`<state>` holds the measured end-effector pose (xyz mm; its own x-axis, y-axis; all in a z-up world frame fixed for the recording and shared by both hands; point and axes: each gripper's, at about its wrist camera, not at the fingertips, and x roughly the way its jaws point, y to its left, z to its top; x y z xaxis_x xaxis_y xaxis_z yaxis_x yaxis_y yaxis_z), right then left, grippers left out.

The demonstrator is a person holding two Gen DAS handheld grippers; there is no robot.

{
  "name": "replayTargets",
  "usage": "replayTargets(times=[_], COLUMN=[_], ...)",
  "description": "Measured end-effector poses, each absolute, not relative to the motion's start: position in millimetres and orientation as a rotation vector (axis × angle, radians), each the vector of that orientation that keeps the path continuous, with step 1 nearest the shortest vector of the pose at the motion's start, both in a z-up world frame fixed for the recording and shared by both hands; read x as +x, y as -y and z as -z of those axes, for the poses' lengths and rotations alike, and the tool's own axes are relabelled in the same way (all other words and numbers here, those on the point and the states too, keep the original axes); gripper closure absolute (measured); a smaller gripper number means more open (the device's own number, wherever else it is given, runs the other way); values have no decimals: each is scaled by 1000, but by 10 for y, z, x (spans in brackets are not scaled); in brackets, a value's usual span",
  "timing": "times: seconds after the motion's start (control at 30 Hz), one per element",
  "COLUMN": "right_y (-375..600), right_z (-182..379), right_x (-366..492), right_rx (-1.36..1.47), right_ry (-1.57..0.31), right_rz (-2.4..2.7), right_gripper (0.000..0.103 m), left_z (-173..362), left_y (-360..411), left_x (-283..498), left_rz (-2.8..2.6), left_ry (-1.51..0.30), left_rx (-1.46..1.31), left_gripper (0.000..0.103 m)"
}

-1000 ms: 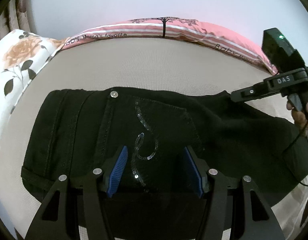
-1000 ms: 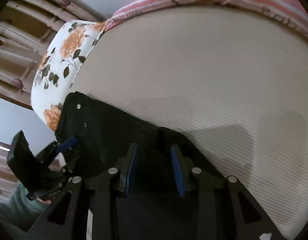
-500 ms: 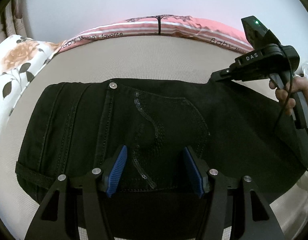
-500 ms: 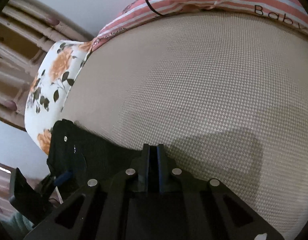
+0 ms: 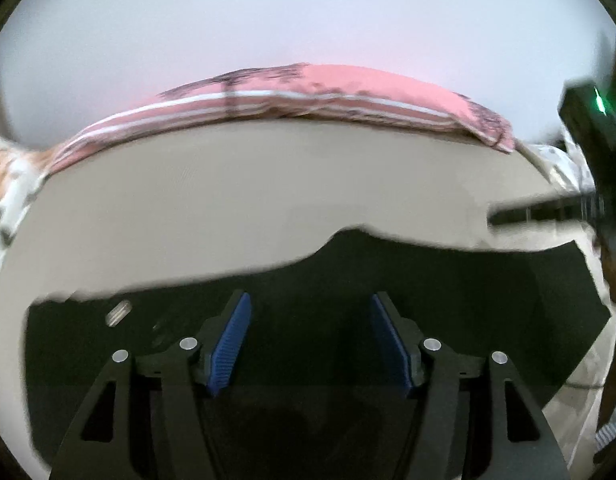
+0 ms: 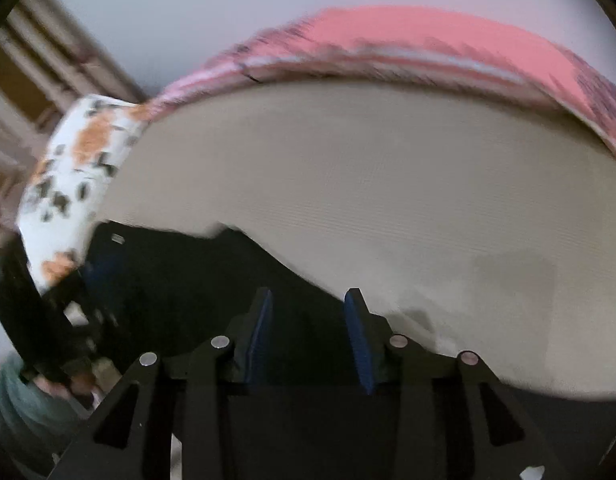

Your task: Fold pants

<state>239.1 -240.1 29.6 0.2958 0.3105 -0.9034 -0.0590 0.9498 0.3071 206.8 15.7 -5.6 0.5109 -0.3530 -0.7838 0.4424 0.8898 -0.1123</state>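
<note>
Black denim pants [image 5: 308, 280] lie flat on beige woven bed mat [image 5: 268, 184]; L gripper [image 5: 308, 344] & R gripper [image 6: 308, 340] above, both jaws spread, R's just reopened, nothing pinched, prob. lining up next fold.

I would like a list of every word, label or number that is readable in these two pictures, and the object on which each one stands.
No text can be read in either view.
Pink striped pillow: dark print runs along its stripes, but motion blur makes it unreadable.
Right tool, seen from the left wrist: no label legible on it, too blurred.
Black pants: no writing visible, only a small metal rivet.
</note>
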Motion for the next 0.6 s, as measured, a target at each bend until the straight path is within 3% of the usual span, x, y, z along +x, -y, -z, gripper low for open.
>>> replayTargets(times=[0.33, 0.6], right_y=[2612, 2658], right_z=[199, 74], right_x=[2145, 2001], right_rx=[115, 156], right_ry=[-1294, -1240], right_rz=[-84, -108], right_gripper=[68, 68], left_z=[639, 521], left_y=[343, 259], left_x=[2753, 2535], left_rz=[455, 417], left_ry=[-1087, -1042], left_rx=[46, 114], left_gripper=[40, 40])
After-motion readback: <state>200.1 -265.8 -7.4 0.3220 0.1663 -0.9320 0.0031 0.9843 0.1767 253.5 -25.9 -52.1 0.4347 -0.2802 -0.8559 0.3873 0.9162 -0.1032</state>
